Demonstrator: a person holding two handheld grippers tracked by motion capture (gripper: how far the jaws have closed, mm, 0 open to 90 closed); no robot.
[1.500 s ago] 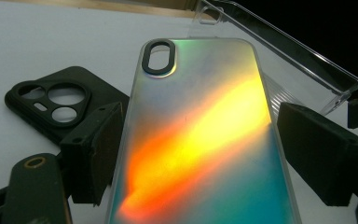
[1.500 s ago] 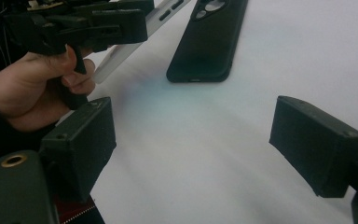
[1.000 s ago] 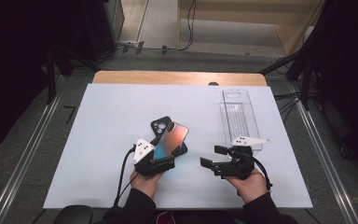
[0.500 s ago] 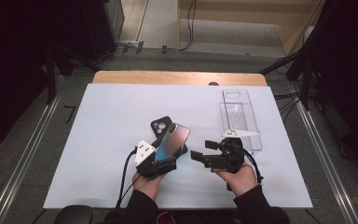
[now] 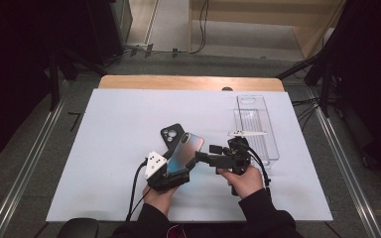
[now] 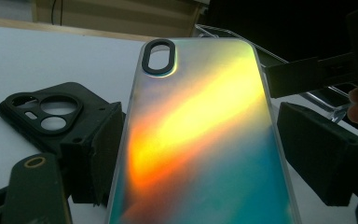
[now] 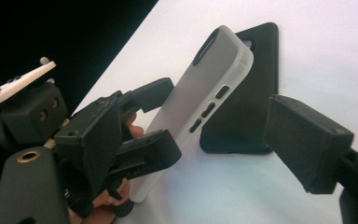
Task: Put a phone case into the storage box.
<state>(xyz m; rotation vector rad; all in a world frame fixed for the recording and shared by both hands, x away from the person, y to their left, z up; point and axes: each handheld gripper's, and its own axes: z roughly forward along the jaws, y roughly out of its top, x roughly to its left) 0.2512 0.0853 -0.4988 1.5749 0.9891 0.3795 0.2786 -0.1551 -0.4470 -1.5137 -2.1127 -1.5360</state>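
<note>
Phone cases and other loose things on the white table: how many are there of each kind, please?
Iridescent phone case, held up between the jaws of the left gripper: 1
Black phone case, lying flat on the table: 1
Clear plastic tray, at the right side: 1
Total: 3

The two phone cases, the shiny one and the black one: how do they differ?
The iridescent case shimmers orange, yellow and teal with frosted edges; the black case is plain matte black. The iridescent case is tilted up off the table, shut in the left gripper; the black case lies flat on the white table, untouched. The iridescent case has one oval camera opening; the black case has several round ones. Both are empty.
</note>
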